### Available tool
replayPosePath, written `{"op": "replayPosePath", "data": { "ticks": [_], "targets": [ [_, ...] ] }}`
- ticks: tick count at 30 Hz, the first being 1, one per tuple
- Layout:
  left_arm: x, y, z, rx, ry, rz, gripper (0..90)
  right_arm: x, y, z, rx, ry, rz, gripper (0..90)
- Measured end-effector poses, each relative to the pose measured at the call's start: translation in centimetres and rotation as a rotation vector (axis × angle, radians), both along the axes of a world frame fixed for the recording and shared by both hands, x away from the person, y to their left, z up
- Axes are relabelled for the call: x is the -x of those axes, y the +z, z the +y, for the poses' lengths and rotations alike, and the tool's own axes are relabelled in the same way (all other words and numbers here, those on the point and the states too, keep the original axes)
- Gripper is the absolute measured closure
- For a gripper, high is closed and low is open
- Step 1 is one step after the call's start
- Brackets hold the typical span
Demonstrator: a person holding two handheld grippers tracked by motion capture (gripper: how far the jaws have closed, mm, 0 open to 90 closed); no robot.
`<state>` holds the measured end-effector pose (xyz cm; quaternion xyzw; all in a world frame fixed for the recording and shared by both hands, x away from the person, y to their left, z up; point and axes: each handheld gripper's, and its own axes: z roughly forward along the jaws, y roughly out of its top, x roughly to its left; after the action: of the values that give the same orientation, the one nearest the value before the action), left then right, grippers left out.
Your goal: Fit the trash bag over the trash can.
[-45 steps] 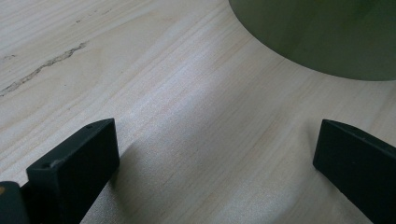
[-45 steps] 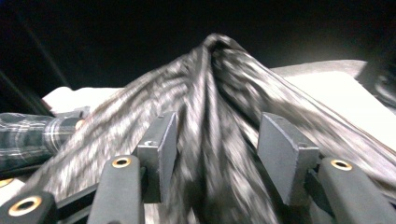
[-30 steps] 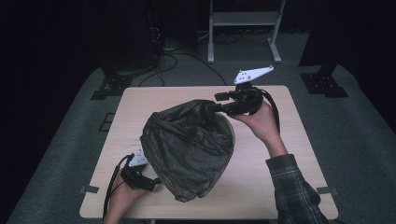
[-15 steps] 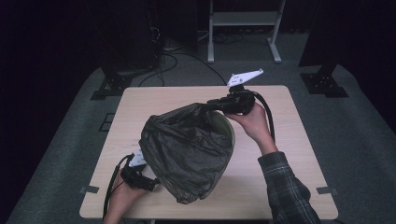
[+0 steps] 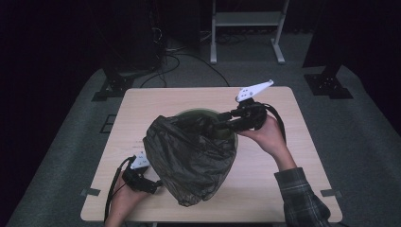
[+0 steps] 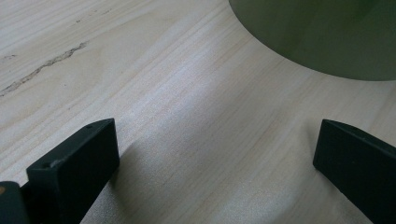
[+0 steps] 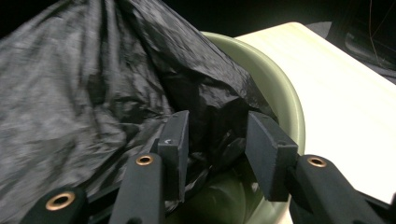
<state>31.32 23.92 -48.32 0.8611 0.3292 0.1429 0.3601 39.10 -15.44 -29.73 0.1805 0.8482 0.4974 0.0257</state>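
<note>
now black bag between hand-held gripper jaws

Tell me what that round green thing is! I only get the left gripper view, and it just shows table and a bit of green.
Observer: It's a green bowl, and a big black bag is draped over most of it.
Operator: Where's the other gripper?
Observer: The right gripper is at the bowl's rim on the right side, with its jaws apart on either side of a fold of the bag.
Operator: Is the left one near the bag too?
Observer: Yes. From above, the left gripper lies low on the table right at the bag's near left edge. I can't tell whether it touches the bag.
</note>
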Motion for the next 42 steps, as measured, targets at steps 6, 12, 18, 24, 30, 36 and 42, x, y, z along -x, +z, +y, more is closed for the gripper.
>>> {"op": "replayPosePath", "data": {
  "ticks": [6, 12, 18, 24, 30, 36, 42],
  "targets": [
    [0.0, 0.0, 0.0, -0.001, 0.001, -0.001, 0.0, 2.9, 0.6, -1.9, -0.018, 0.008, -0.021, 53.0],
    [0.0, 0.0, 0.0, 0.000, 0.002, -0.001, 0.0, 4.7, 0.4, -3.0, -0.018, 0.008, -0.033, 53.1],
    [0.0, 0.0, 0.0, -0.001, 0.003, -0.001, 0.0, 5.7, -0.4, -3.3, -0.008, 0.011, -0.032, 56.0],
    [0.0, 0.0, 0.0, 0.000, 0.003, -0.001, 0.0, 6.1, -0.7, -3.3, 0.011, 0.003, -0.060, 80.4],
    [0.0, 0.0, 0.0, -0.001, 0.002, -0.001, 0.0, 6.1, -0.6, -3.8, 0.009, -0.024, -0.076, 89.9],
    [0.0, 0.0, 0.0, 0.000, 0.002, 0.000, 0.0, 5.6, 0.0, -5.9, -0.021, -0.088, -0.095, 89.9],
    [0.0, 0.0, 0.0, -0.002, 0.003, -0.003, 0.0, 5.4, 0.3, -8.4, -0.055, -0.151, -0.106, 89.9]
  ]
}}
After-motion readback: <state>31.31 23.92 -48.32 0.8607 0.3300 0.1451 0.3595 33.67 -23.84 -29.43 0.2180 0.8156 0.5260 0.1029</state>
